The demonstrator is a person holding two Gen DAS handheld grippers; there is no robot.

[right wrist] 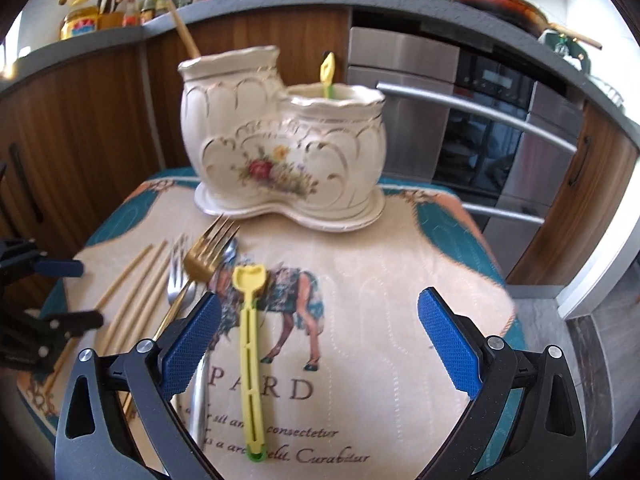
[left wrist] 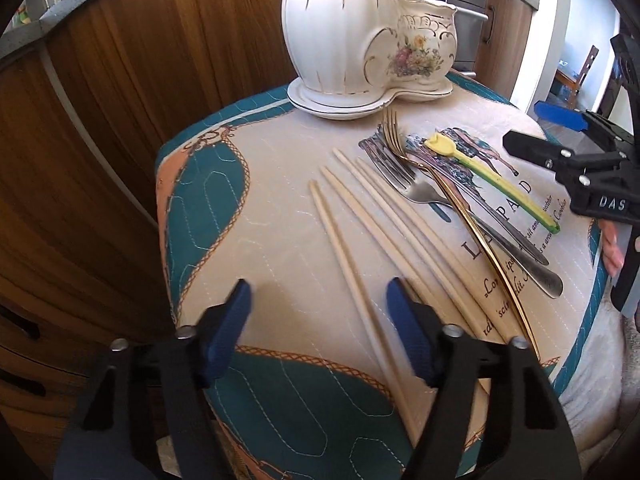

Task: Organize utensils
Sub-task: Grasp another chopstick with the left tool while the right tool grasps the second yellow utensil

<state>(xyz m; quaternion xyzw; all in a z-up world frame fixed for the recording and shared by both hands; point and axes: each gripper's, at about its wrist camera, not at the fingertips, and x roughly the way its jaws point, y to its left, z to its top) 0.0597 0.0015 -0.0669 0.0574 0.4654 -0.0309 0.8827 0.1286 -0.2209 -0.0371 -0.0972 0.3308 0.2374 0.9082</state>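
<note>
With one chopstick and one yellow tool already standing in the ceramic holder (right wrist: 280, 148), the chopsticks (left wrist: 360, 248), forks (left wrist: 416, 184) and yellow clip (right wrist: 250, 356) still lay on the table (left wrist: 280, 184), both the left hand-held gripper (left wrist: 320, 332) and the right hand-held gripper (right wrist: 320, 344) spread and empty.

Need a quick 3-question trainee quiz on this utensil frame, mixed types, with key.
1. True or false: the left tool is shut on a chopstick.
2. Which lies nearest the right tool? A) yellow clip B) gold fork C) chopsticks
3. Fill in: a yellow-green utensil already stands in the ____ compartment of the ceramic holder.

Key: 1 false, both tools are open and empty; 2 A; 3 shorter.
</note>
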